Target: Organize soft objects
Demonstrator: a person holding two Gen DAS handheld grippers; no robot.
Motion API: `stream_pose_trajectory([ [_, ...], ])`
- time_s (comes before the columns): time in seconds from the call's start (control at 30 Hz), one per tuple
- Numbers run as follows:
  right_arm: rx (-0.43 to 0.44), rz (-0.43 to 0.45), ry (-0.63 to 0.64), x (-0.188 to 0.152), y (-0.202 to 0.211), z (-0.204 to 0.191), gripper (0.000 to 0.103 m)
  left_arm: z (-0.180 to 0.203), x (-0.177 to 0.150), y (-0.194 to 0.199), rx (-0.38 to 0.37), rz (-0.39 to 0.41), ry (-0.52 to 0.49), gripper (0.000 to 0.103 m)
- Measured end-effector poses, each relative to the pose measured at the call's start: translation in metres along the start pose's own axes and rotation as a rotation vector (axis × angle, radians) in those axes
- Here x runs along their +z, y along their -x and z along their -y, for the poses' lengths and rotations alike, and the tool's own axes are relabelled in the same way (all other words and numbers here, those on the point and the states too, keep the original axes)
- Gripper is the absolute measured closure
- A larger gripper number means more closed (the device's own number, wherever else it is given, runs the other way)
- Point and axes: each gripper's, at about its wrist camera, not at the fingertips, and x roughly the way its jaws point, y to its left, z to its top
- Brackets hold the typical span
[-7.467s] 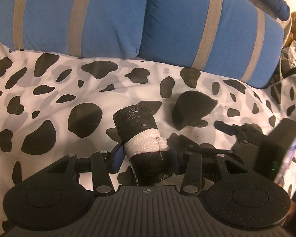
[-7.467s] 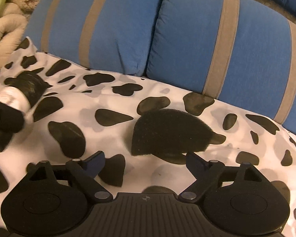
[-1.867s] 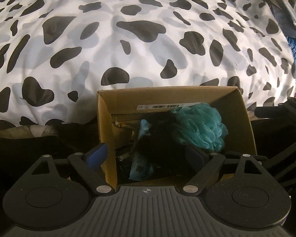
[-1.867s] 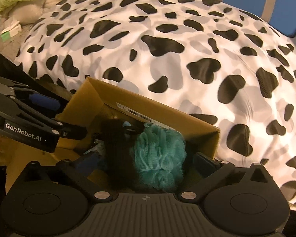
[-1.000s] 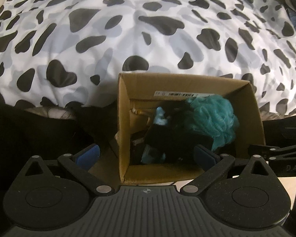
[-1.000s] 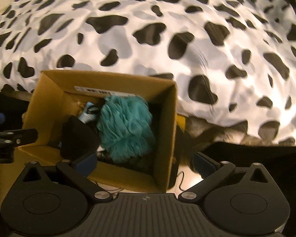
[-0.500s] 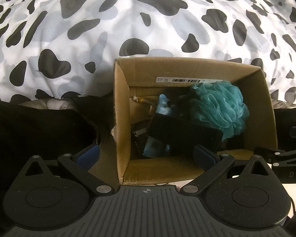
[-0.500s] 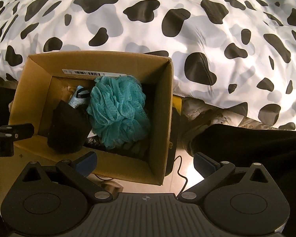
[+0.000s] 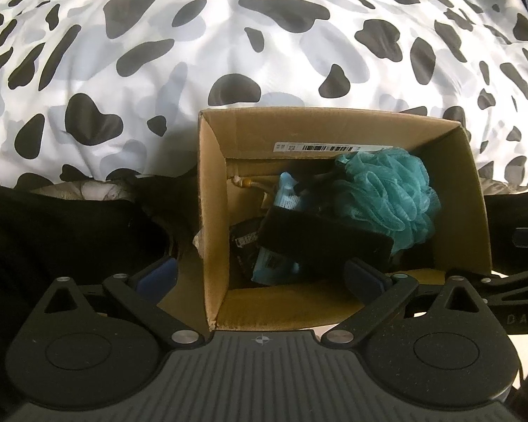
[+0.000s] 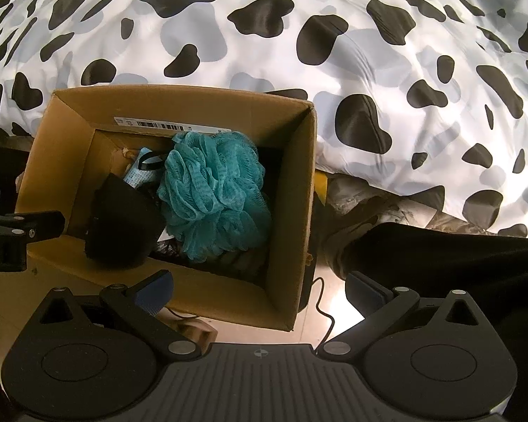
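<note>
An open cardboard box stands on the floor against the bed. Inside lie a teal mesh bath pouf, a black foam sponge, and light blue packets partly buried under them. My left gripper hovers open above the box's near-left corner with nothing between its fingers. My right gripper is open too, above the box's near-right corner and empty. The left gripper's arm shows at the left edge of the right wrist view.
A cow-print duvet covers the bed beyond the box. Dark fabric lies left of the box and dark fabric right of it. A thin cable runs over the shiny floor near the box.
Both grippers have pulled back and risen from the box over the last second. The black sponge and the black wrapped roll, on the bed earlier, are gone from there; the sponge lies in the box.
</note>
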Motion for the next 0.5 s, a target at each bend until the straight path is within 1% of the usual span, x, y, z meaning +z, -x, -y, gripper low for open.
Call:
stream_pose_trajectory([
  [0.33,0.0,0.001,0.0,-0.0001,0.0002,-0.001,0.0,0.0083,-0.002,0.0,0.016,0.007,-0.05,0.0],
  [0.5,0.0,0.0,0.0,0.0001,0.0003,-0.0013,0.0,0.0092,-0.002,-0.0002,0.017,0.008,-0.055,0.0],
])
